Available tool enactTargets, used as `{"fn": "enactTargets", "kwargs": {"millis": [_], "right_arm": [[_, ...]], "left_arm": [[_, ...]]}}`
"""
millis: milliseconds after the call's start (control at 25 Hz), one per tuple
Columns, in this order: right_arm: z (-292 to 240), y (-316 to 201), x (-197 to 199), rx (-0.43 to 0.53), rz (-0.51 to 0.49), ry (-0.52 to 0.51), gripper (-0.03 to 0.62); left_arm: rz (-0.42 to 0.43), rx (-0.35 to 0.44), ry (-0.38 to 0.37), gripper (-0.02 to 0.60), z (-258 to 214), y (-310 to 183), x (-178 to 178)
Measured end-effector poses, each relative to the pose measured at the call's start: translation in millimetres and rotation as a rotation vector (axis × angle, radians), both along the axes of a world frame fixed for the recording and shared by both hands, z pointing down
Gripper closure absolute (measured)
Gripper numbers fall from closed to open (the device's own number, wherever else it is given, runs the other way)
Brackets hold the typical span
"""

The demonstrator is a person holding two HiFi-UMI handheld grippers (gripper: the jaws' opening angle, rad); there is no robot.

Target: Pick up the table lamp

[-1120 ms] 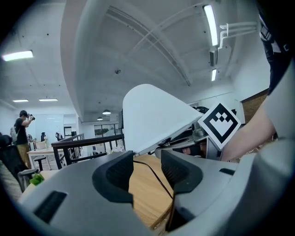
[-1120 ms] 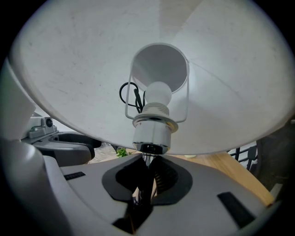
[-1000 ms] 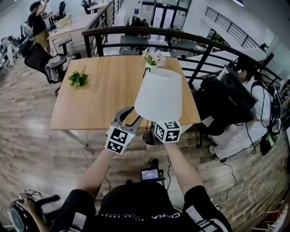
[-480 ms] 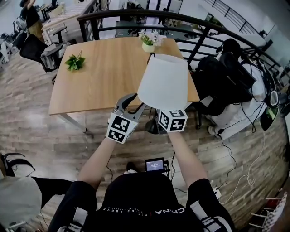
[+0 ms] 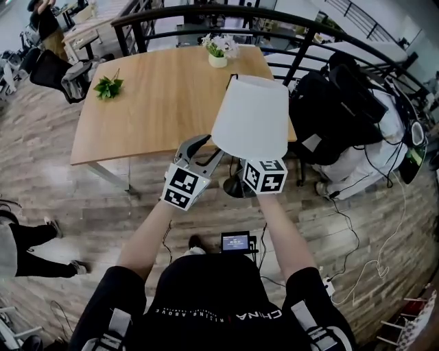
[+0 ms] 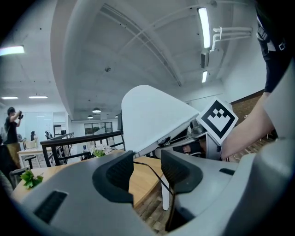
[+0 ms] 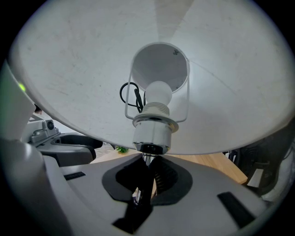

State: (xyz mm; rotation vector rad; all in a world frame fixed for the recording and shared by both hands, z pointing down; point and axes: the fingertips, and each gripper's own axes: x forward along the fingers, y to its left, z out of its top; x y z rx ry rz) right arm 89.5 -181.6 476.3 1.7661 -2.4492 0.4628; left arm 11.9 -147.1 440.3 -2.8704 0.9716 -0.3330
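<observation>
The table lamp hangs in the air over the wood floor, just off the table's front edge. Its white shade (image 5: 251, 116) hides most of the stem, and the dark round base (image 5: 235, 186) shows below it. My right gripper (image 7: 150, 173) is shut on the thin stem right under the bulb socket (image 7: 152, 131); in the head view only its marker cube (image 5: 265, 176) shows. To the left of the lamp my left gripper (image 5: 200, 152) stands open, with the lamp's black cord (image 6: 154, 173) running loose between its jaws.
The wooden table (image 5: 151, 103) carries a small green plant (image 5: 108, 87) and a white flower pot (image 5: 218, 51). A black railing (image 5: 206, 12) runs behind it. A black chair with bags (image 5: 336, 103) stands at the right, cables (image 5: 363, 274) lie on the floor, and a person's legs (image 5: 27, 240) are at the left.
Both grippers and the lamp have drawn back from the table together, and the table's edge now lies farther off. The grip on the stem is unchanged.
</observation>
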Motion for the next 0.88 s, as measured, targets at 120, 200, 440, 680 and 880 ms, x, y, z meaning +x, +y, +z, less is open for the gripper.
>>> {"fn": "enactTargets", "kwargs": {"millis": [120,200,440,680,880], "right_arm": [[-3,4,13,0.008,0.000,-0.004,0.530],[-5,7,17,0.010,-0.001,-0.009,0.531],[-10,12,16,0.019,-0.009,-0.009,0.531],[-15,9,15,0.025,-0.021,-0.006,0.531],[-14,11,15,0.025,-0.020,-0.006,0.531]], "left_arm": [[0.003,0.002,-0.011,0.382,-4,5,13],[0.004,0.002,-0.014,0.383,-6,8,17],[-0.008,0.005,-0.015,0.382,-7,13,15],[-0.017,0.016,-0.016,0.382,-13,11,16],[-0.012,0.017,-0.016,0.383,-13,14,16]]}}
